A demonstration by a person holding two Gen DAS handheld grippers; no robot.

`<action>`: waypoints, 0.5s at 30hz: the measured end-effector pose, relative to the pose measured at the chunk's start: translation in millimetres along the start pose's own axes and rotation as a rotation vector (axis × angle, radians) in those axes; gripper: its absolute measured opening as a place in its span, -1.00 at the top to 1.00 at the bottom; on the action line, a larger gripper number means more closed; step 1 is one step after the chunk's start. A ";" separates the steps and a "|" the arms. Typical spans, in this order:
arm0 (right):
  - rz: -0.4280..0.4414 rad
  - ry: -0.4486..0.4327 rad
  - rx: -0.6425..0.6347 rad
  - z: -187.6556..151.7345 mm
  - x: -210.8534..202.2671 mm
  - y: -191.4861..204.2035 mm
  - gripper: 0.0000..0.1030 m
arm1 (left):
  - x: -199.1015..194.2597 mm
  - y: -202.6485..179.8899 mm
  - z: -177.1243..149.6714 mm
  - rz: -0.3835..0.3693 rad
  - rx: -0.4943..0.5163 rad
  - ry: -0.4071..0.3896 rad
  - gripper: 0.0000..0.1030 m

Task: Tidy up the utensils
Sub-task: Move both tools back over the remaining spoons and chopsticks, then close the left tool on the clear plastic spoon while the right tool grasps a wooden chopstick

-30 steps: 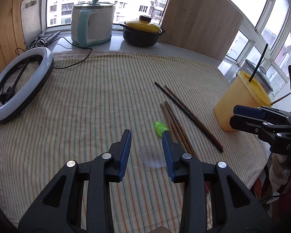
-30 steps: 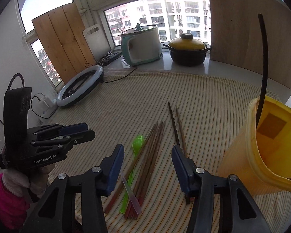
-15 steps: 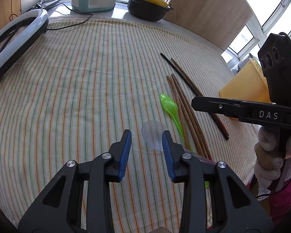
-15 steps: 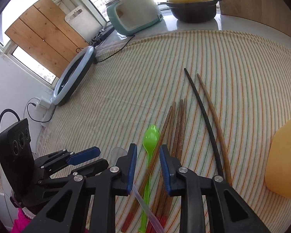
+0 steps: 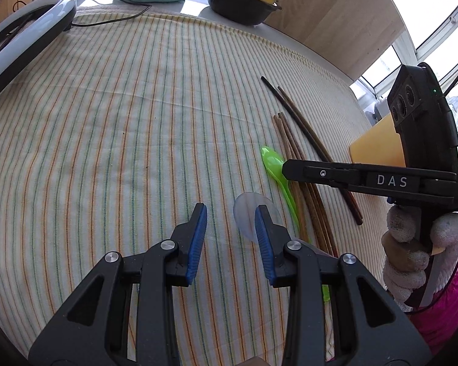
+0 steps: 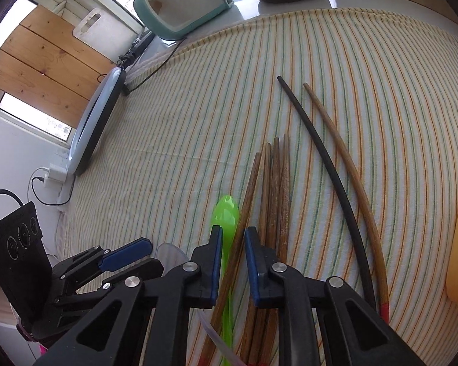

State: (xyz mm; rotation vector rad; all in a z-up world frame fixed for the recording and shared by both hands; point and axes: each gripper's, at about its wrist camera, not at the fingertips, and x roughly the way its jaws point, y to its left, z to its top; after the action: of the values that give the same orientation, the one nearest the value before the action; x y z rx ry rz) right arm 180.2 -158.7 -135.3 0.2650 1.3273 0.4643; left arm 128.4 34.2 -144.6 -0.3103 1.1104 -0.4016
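Observation:
A green plastic spoon (image 6: 226, 213) lies on the striped cloth beside a bundle of brown chopsticks (image 6: 274, 189); a black chopstick (image 6: 320, 158) and a light brown one (image 6: 348, 158) lie further right. A clear plastic spoon (image 5: 247, 213) lies left of the green spoon (image 5: 273, 164). My right gripper (image 6: 232, 244) is low over the green spoon and the leftmost brown chopstick, jaws narrowly apart around them. My left gripper (image 5: 230, 228) is open, its right finger over the clear spoon's bowl. The right gripper shows side-on in the left wrist view (image 5: 290, 169).
A yellow cup (image 5: 375, 146) stands at the right, behind the right gripper. A ring light (image 5: 21, 36) lies at the left edge. A teal cooker (image 6: 180, 3) and a black pot with a yellow lid (image 5: 244, 0) stand on the windowsill.
My right gripper has dropped lower over the green spoon and brown chopsticks, its jaws about as narrow as half a second ago. My left gripper has shifted slightly toward the clear spoon.

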 end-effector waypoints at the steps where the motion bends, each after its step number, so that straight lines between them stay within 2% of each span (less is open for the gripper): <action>1: -0.004 -0.002 0.000 1.3 0.7 0.9 0.73 | 0.7 -0.4 0.2 0.000 0.001 -0.001 0.37; 13: -0.015 -0.014 -0.004 -1.3 -0.8 1.1 0.81 | 6.8 -8.5 2.5 -0.013 0.047 -0.003 0.37; 15: -0.016 -0.015 -0.005 -1.6 -1.2 0.6 0.83 | 7.3 -9.2 0.9 -0.026 0.043 0.005 0.46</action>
State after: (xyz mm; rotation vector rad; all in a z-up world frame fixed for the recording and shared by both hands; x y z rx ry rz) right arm 178.3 -158.8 -134.4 0.2530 1.3125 0.4514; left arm 130.6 22.6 -146.0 -0.2862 1.1021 -0.4493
